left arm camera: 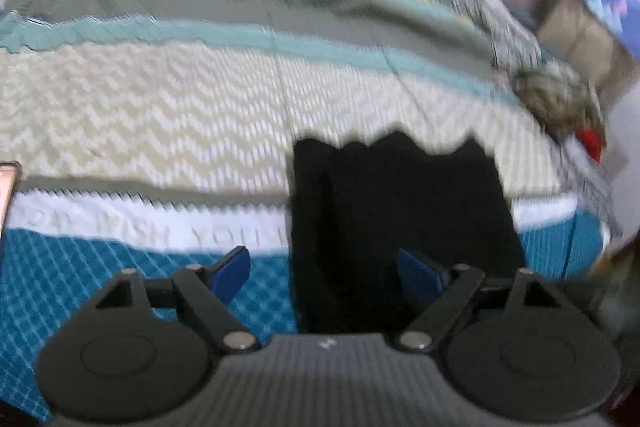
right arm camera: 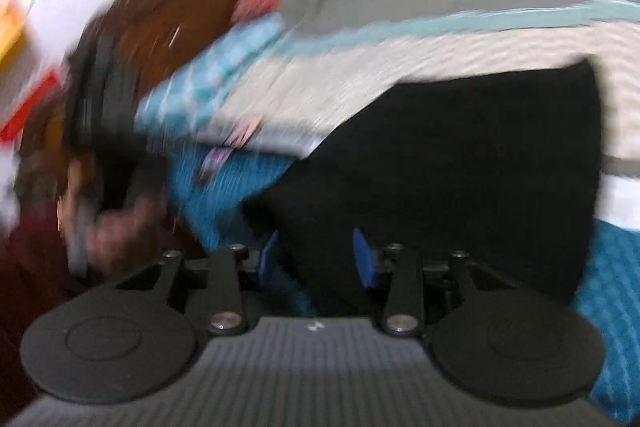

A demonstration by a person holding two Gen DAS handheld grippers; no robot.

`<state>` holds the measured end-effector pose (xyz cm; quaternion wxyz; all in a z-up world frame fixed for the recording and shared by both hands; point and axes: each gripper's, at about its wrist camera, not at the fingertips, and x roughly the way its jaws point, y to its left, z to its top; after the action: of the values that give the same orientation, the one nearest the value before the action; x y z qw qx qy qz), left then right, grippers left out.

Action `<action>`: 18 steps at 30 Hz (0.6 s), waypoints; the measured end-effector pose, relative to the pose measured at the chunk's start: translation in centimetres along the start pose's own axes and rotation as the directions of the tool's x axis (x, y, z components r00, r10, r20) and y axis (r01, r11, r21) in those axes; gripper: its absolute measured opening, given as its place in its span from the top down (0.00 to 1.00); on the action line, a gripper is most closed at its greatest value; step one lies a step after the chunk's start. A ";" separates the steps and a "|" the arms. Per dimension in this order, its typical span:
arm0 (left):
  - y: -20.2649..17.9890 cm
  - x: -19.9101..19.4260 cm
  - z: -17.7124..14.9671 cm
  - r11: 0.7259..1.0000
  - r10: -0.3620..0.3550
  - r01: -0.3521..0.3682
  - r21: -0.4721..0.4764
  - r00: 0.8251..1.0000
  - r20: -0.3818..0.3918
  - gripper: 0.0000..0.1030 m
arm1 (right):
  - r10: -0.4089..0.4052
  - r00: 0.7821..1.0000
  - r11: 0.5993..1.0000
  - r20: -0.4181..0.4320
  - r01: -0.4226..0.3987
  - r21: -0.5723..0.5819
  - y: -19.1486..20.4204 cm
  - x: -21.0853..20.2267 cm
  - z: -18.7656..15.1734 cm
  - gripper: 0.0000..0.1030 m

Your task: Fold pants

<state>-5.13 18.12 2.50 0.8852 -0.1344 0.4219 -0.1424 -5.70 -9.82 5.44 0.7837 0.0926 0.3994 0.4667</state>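
Note:
The black pants (left arm camera: 400, 211) lie folded into a dark rectangle on the striped bedspread (left arm camera: 160, 115). In the left wrist view my left gripper (left arm camera: 324, 267) is open, its blue pads (left arm camera: 230, 269) spread wide, the right pad over the pants' near edge, the left over blue quilt. In the right wrist view the pants (right arm camera: 480, 167) fill the centre right. My right gripper (right arm camera: 316, 259) is open above their near left corner, holding nothing. Both views are motion-blurred.
The bedspread has teal, grey, cream and white bands and a blue quilted part (left arm camera: 80, 287). A crumpled cloth (left arm camera: 556, 99) lies at the bed's right edge. Brown wooden furniture (right arm camera: 168, 19) and a dark object (right arm camera: 104, 99) are left of the bed.

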 end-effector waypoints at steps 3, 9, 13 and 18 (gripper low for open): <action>-0.1 -0.4 1.7 0.995 -0.076 0.079 -0.062 0.996 0.044 0.20 | 0.019 0.997 0.995 -0.077 -0.027 -0.095 1.5 2.0 0.4 0.54; -4.2 2.7 2.2 0.994 -0.105 0.105 0.037 0.994 -0.003 0.26 | 0.035 0.999 0.991 -0.029 -0.039 -0.124 1.8 0.5 0.4 0.54; -5.1 4.9 0.9 0.995 -0.072 0.075 0.070 0.996 -0.049 0.30 | -0.032 0.999 0.999 0.041 0.032 -0.010 -0.5 -2.3 0.2 0.54; -6.2 6.0 -1.7 0.963 0.144 -0.136 0.232 0.990 -0.015 0.21 | -0.162 0.973 0.975 0.165 0.133 0.178 -4.8 -5.8 -0.7 0.54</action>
<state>-3.69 10.01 -0.60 0.8959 0.0017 0.4248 -0.1297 -4.52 -17.30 5.62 0.8384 0.1687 0.3708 0.3620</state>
